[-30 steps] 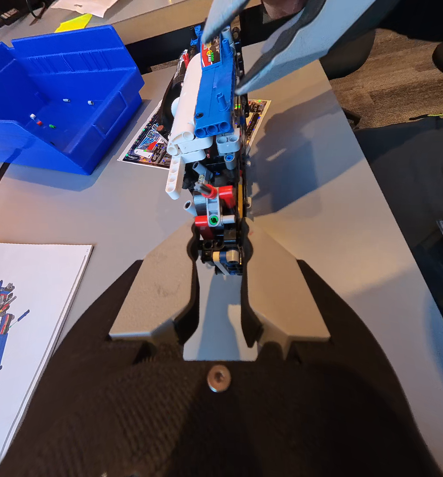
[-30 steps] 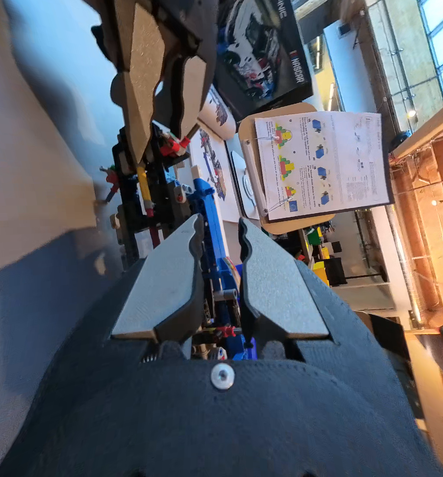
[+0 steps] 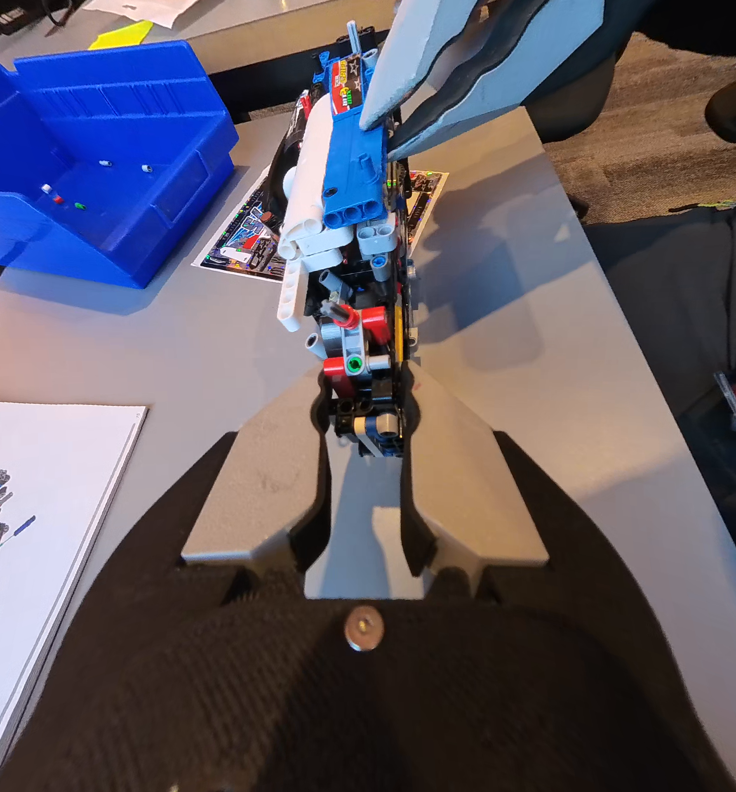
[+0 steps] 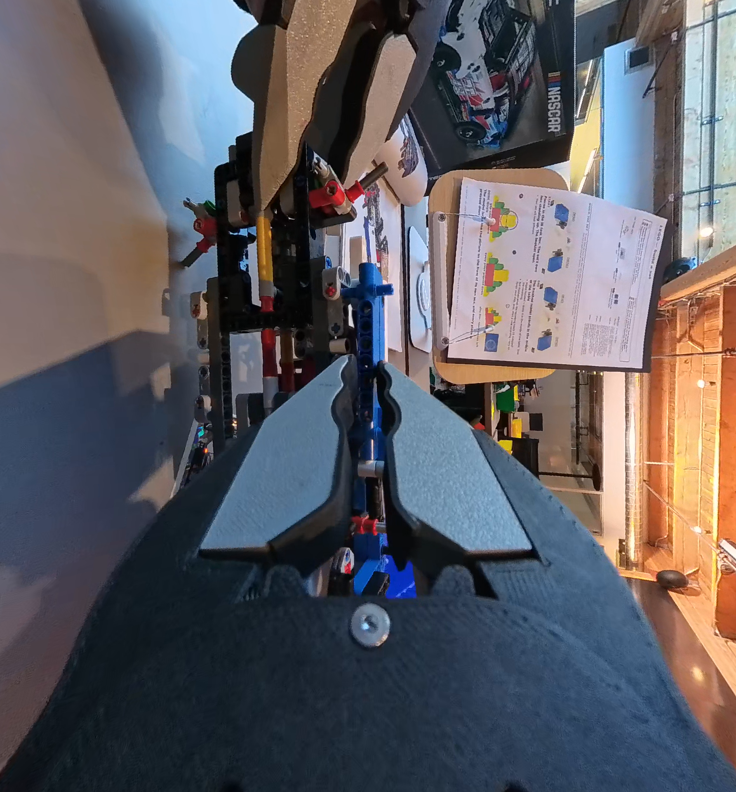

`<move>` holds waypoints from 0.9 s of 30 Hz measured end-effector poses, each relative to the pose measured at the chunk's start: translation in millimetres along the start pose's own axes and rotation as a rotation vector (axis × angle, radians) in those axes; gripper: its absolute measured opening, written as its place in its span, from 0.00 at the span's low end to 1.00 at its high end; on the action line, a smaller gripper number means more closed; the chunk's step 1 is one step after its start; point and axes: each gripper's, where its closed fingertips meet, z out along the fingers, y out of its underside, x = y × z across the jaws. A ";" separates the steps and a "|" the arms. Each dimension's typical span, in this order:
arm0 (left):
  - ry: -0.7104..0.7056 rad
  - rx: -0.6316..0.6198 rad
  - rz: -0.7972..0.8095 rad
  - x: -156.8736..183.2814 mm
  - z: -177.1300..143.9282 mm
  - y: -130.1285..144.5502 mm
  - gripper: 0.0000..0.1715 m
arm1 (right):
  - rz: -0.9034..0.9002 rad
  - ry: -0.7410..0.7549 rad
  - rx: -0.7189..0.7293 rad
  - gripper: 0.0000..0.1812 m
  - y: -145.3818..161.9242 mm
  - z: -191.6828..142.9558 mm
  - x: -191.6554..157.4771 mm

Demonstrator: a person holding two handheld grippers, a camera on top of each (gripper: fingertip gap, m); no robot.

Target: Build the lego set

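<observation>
A half-built Lego car model (image 3: 349,240) of blue, white, black and red parts stands on its side above the grey table (image 3: 507,300). My left gripper (image 3: 362,385) is shut on the model's black near end. My right gripper (image 3: 379,137) comes in from the top right and is shut on the blue panel (image 3: 355,180) at the model's far end. In the right wrist view my right gripper (image 4: 364,368) clamps the blue beam (image 4: 368,317), and my left gripper (image 4: 310,188) holds the black frame (image 4: 263,278) beyond it.
A blue bin (image 3: 87,158) with a few small pieces stands at the left. A sticker sheet (image 3: 254,240) lies under the model. An open instruction booklet (image 3: 36,514) lies at the near left. The table edge runs along the right. The set's box (image 4: 499,81) and a clipboard with a printed sheet (image 4: 546,278) show in the right wrist view. Across from one pair of fingers to the other is roughly 9 centimetres.
My right gripper has slid nearer along the blue panel and closed tighter on it. My left gripper keeps its hold; the model has barely moved.
</observation>
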 end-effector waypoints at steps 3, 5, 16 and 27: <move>-0.007 -0.004 0.012 -0.3 -0.4 0.1 0.16 | 0.010 0.027 0.003 0.06 0.6 -2.9 1.6; -0.009 -0.003 0.019 -0.2 -0.6 -0.1 0.16 | 0.024 0.055 0.020 0.07 0.5 -9.3 4.4; -0.009 0.017 0.063 0.5 -0.7 -1.1 0.16 | 0.377 0.189 0.056 0.04 43.9 -58.2 25.2; -0.069 0.009 0.203 2.3 -1.1 -1.4 0.16 | 1.002 0.086 0.058 0.14 127.5 -64.9 -11.2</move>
